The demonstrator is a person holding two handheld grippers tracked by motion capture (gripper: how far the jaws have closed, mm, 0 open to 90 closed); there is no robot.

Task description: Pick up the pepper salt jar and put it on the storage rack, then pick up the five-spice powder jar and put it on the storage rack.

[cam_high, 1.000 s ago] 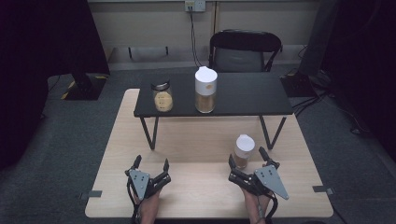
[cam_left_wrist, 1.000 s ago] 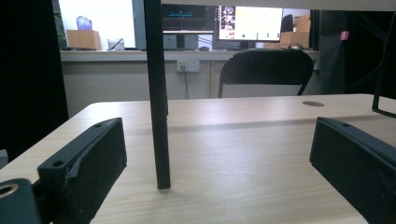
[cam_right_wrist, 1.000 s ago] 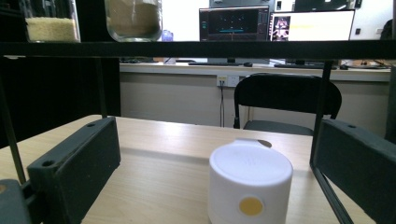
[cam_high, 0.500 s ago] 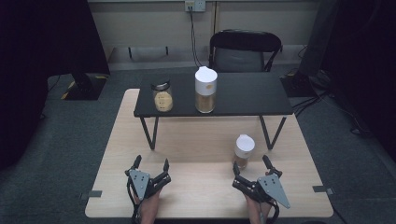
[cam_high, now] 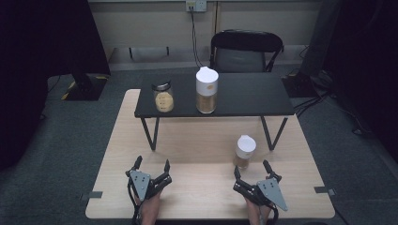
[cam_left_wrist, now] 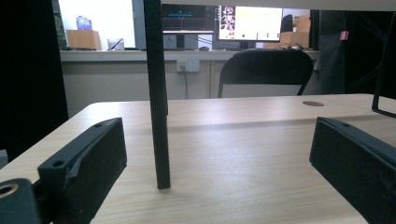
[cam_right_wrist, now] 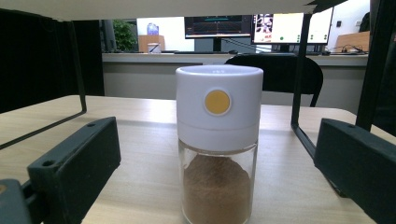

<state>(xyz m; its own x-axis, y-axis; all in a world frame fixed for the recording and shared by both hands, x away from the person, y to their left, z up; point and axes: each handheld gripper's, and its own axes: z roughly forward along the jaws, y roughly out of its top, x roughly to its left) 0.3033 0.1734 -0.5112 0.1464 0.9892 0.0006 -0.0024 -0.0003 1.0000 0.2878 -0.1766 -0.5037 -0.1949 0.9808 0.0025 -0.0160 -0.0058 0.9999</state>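
Observation:
A small glass jar (cam_high: 245, 151) with a white lid and brown powder stands on the wooden table (cam_high: 197, 187), just beyond my right gripper (cam_high: 251, 168). In the right gripper view the jar (cam_right_wrist: 218, 140) is upright between the wide-open jaws, touching neither. My left gripper (cam_high: 152, 162) rests open near the table's front edge with nothing in it. In the left gripper view a leg (cam_left_wrist: 158, 116) of the black shelf stands ahead between the jaws. On the black shelf (cam_high: 248, 96) are a short dark-lidded jar (cam_high: 163, 97) and a tall white-lidded jar (cam_high: 207, 90).
The shelf's thin black legs (cam_high: 271, 133) stand on the table behind the small jar. A black chair (cam_high: 245, 51) is beyond the table's far edge. Bare tabletop lies between the two grippers.
My right gripper has drawn back a little toward the near edge, away from the small jar. The jar and the left gripper have not moved.

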